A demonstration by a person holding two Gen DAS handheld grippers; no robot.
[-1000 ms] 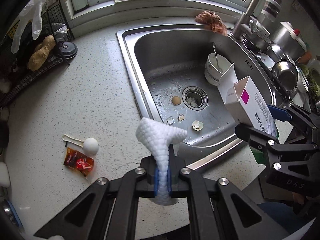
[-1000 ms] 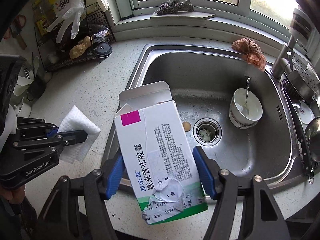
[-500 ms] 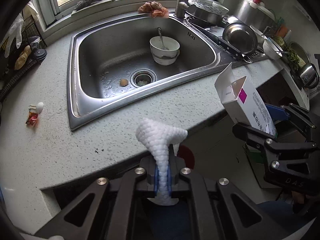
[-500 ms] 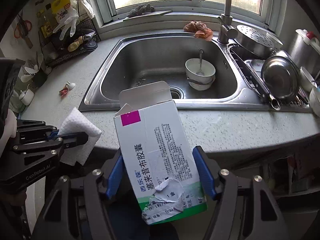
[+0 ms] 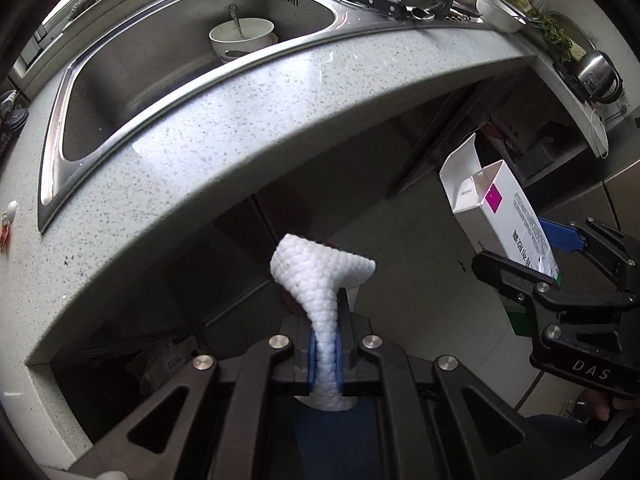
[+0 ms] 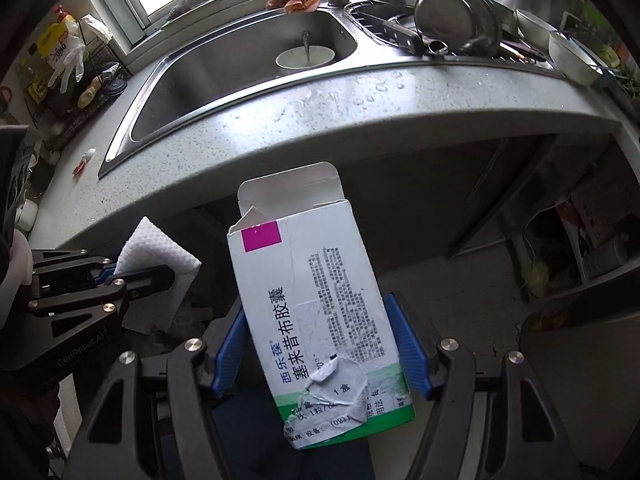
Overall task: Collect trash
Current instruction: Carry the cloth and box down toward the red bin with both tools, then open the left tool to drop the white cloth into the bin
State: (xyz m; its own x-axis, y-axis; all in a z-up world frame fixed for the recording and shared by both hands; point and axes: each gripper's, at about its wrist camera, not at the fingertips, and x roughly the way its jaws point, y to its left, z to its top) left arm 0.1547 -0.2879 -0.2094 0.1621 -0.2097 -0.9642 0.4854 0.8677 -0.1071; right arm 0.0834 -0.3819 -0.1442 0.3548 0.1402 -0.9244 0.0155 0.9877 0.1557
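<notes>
The left tool (image 5: pixel 325 354) is pinching a white paper towel (image 5: pixel 320 276); the right tool (image 6: pixel 318 354) clamps an opened medicine box (image 6: pixel 316 312) by its sides. Both pieces of trash hang below the front edge of the surface (image 5: pixel 240 128), over the dark space under it. No bin shows yet. Keep both grips firm and find the bin's mouth before letting go. A small wrapper (image 6: pixel 80 166) remains near the surface's left edge.
</notes>
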